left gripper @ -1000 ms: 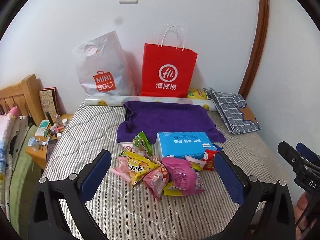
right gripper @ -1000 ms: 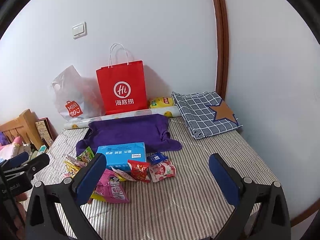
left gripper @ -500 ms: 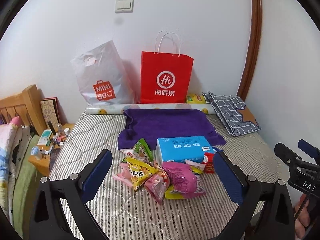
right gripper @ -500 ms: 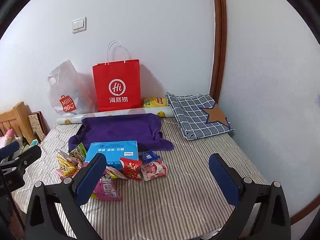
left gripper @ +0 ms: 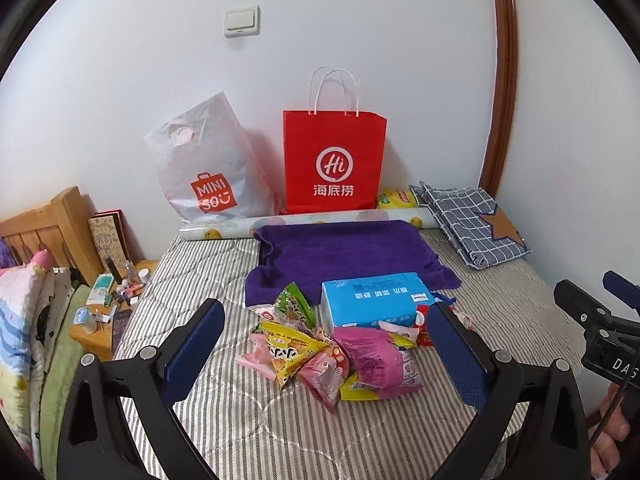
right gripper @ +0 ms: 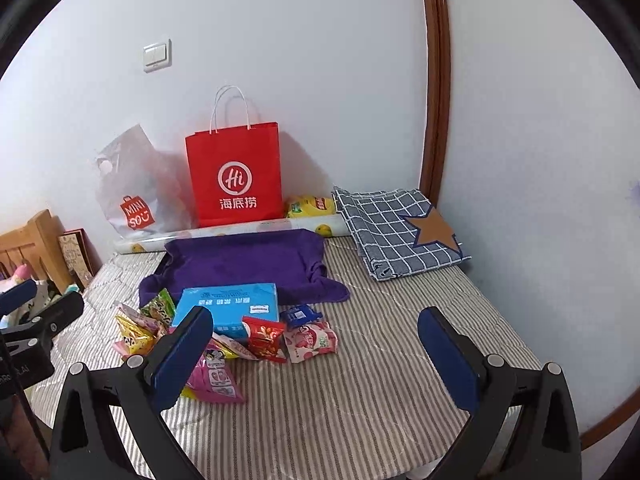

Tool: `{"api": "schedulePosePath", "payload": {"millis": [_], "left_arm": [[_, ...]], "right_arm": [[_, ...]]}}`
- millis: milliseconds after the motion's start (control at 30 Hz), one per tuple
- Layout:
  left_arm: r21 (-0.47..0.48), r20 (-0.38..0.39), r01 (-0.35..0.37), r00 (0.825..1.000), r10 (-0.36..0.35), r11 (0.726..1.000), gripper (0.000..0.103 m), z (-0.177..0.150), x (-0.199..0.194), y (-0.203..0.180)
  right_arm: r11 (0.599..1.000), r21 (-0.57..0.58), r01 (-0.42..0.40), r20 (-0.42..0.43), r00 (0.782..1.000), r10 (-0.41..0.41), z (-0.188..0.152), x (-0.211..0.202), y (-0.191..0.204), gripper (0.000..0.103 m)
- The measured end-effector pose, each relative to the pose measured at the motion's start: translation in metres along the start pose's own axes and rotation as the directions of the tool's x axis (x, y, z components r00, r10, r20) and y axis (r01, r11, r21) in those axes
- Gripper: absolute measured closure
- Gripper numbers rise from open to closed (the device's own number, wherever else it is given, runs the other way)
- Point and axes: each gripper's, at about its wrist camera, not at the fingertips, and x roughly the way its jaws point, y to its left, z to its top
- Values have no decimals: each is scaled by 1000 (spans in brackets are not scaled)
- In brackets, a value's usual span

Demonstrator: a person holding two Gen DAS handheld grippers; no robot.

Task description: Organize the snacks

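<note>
A heap of snack packets lies mid-mattress: a yellow packet, a large pink bag, a green packet, and a red packet beside a pink-and-white one. A blue tissue box sits behind them on the edge of a purple towel. A red paper bag stands upright against the wall. My left gripper hovers open in front of the heap, holding nothing. My right gripper is open too, above the mattress right of the heap.
A white MINISO plastic bag leans left of the red bag. A rolled printed sheet and a yellow packet lie along the wall. A folded checked cloth fills the far right corner. A cluttered wooden bedside table stands left of the striped mattress.
Both views have tilted upward and drawn back slightly; the bags and snacks sit lower in frame. The snacks have not moved. Both grippers stay open.
</note>
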Motion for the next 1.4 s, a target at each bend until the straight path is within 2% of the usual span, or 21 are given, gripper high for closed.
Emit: {"api": "schedulePosePath", "payload": {"millis": [467,767,867,1033,1167,1300,1400], "left_arm": [[7,18,3,1000,-4,1000,3,1,3,-2],[16,13,13,1000,-13,1000,3,2,19,-1],[-13,-9,16,1000,-16,1000,3,-2,33,4],[-9,-45,1,999,-1,1000,5,-8,56,13],[-16,-103,5,995,-7,1000,5,-14,82,22],[-8,-137,-19,990,18,1000,12,-22,102,32],[-6,-157,-42,987,40,999,14,-27,115,41]], "right_arm": [[1000,14,-26,48,999,25,3,-6,-2,0],[998,15,-54,58,997,53,5,8,-4,0],[998,16,-57,45,997,56,5,21,-8,0],[999,-7,-36,32,999,37,-1,43,-13,0],[999,-27,-37,3,999,37,-8,65,-16,0],[996,-67,-50,-48,998,47,-21,93,-14,0],[994,-94,-48,-94,995,39,-34,118,-14,7]]}}
